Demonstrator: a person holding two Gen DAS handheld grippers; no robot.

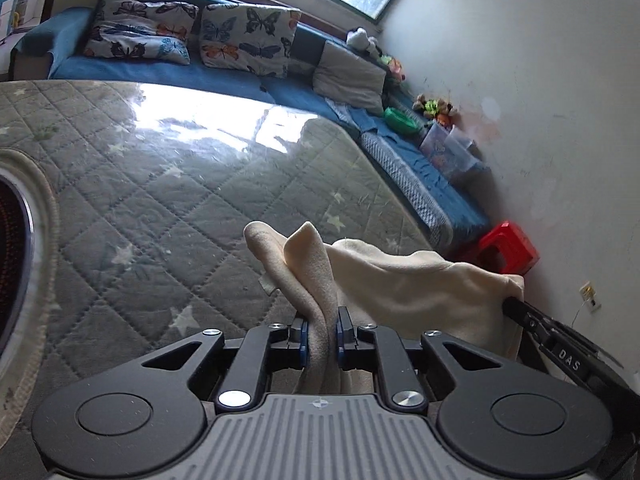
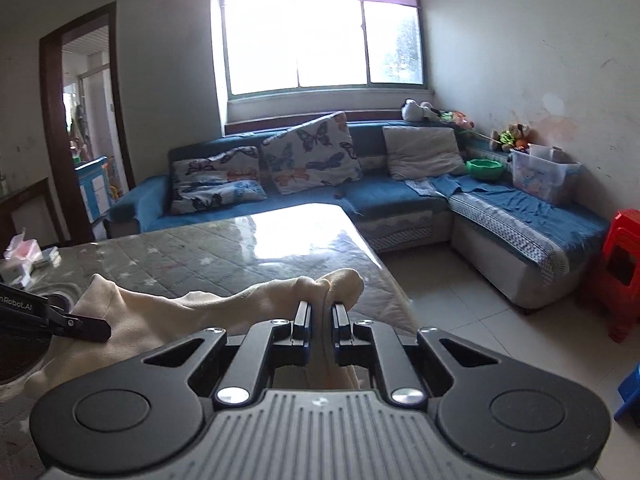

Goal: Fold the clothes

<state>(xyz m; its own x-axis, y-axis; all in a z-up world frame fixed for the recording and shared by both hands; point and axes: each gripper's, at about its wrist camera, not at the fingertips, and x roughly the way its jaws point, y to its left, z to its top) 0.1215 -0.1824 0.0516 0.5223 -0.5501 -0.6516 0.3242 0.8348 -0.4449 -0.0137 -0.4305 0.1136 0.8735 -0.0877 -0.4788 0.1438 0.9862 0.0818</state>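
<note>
A cream garment hangs stretched between my two grippers above the quilted grey table cover. My left gripper is shut on a bunched fold of it, the cloth rising past the pads. In the right wrist view the same cream garment runs leftward, and my right gripper is shut on its bunched end. The right gripper's fingertips show pinching the cloth's far corner in the left wrist view. The left gripper's fingers show at the left edge of the right wrist view.
A blue corner sofa with butterfly cushions runs behind and right of the table. A red stool stands by the wall. A clear plastic bin and green bowl sit on the sofa. A round dark object sits at the table's left.
</note>
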